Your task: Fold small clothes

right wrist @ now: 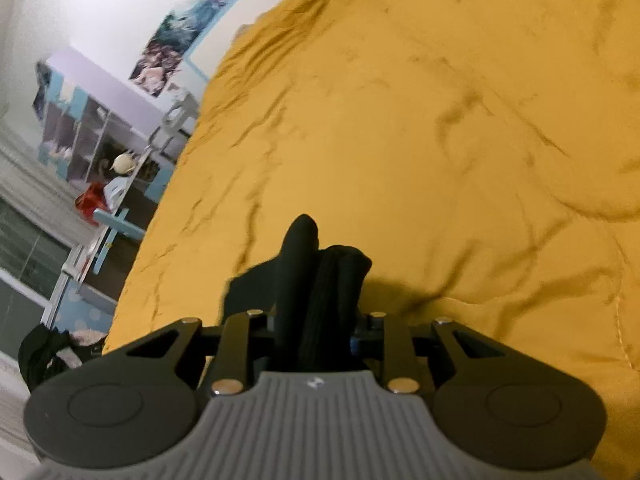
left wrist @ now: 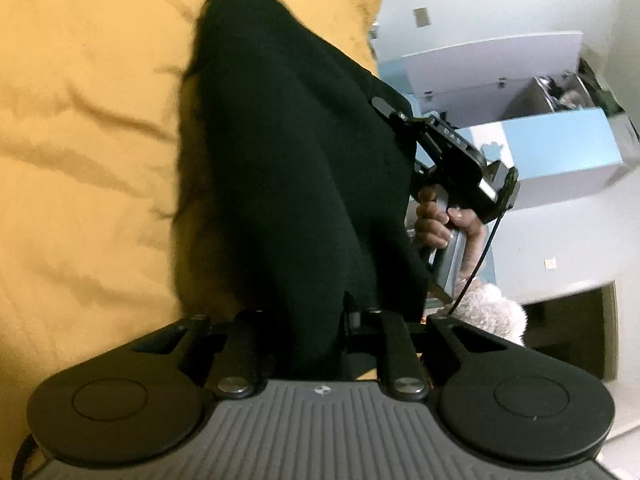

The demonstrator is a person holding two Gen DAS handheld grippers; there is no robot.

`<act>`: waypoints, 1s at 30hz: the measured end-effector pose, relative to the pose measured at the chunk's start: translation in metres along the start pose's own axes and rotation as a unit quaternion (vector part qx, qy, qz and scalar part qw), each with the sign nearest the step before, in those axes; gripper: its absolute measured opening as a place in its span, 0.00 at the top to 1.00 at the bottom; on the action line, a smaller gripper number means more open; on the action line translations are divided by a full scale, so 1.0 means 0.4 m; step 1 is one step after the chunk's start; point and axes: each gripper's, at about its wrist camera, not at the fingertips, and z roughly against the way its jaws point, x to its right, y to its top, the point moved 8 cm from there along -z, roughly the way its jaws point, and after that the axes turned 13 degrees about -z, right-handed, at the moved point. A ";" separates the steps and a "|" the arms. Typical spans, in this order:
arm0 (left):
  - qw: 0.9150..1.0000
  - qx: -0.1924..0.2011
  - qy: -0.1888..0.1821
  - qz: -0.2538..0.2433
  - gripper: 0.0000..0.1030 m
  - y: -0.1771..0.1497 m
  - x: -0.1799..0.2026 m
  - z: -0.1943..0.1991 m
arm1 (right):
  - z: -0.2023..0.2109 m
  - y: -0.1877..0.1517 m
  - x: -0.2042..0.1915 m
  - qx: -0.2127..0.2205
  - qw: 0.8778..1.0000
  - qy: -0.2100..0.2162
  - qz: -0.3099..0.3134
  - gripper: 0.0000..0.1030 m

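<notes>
A black garment (left wrist: 288,152) hangs stretched between my two grippers above a mustard-yellow bedspread (left wrist: 80,120). My left gripper (left wrist: 316,320) is shut on one edge of it; the cloth hides its fingers. In the left wrist view the right gripper (left wrist: 400,116), held by a hand (left wrist: 436,228), grips the garment's far edge. In the right wrist view my right gripper (right wrist: 316,312) is shut on a bunched fold of the black garment (right wrist: 320,280), with the bedspread (right wrist: 440,140) beneath.
A white and blue cabinet (left wrist: 540,120) stands past the bed's edge. A white fluffy item (left wrist: 492,312) lies near it. Shelves (right wrist: 92,132), posters (right wrist: 180,28) and a dark pile of clothes (right wrist: 44,352) sit to the left of the bed.
</notes>
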 end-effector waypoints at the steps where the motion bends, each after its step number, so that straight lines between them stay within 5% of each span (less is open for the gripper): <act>1: 1.000 0.002 -0.001 -0.007 0.79 0.002 0.012 0.009 | 0.013 -0.003 -0.031 0.000 1.000 0.000 0.009 0.79; 9: 0.998 0.049 -0.032 -0.030 0.79 0.012 0.077 0.156 | 0.103 -0.073 -0.319 0.004 0.995 0.030 0.091 0.80; 15: 0.992 0.115 -0.005 -0.046 0.79 0.035 0.061 0.391 | 0.063 -0.165 -0.581 -0.017 0.985 0.102 0.137 0.80; 24: 0.977 0.171 0.115 -0.061 0.79 0.043 -0.081 0.681 | -0.259 -0.348 -0.850 -0.083 0.968 0.201 0.128 0.80; 30: 0.981 0.138 0.128 0.044 0.79 -0.030 -0.373 0.649 | -0.589 -0.437 -0.759 -0.127 0.979 0.109 0.114 0.79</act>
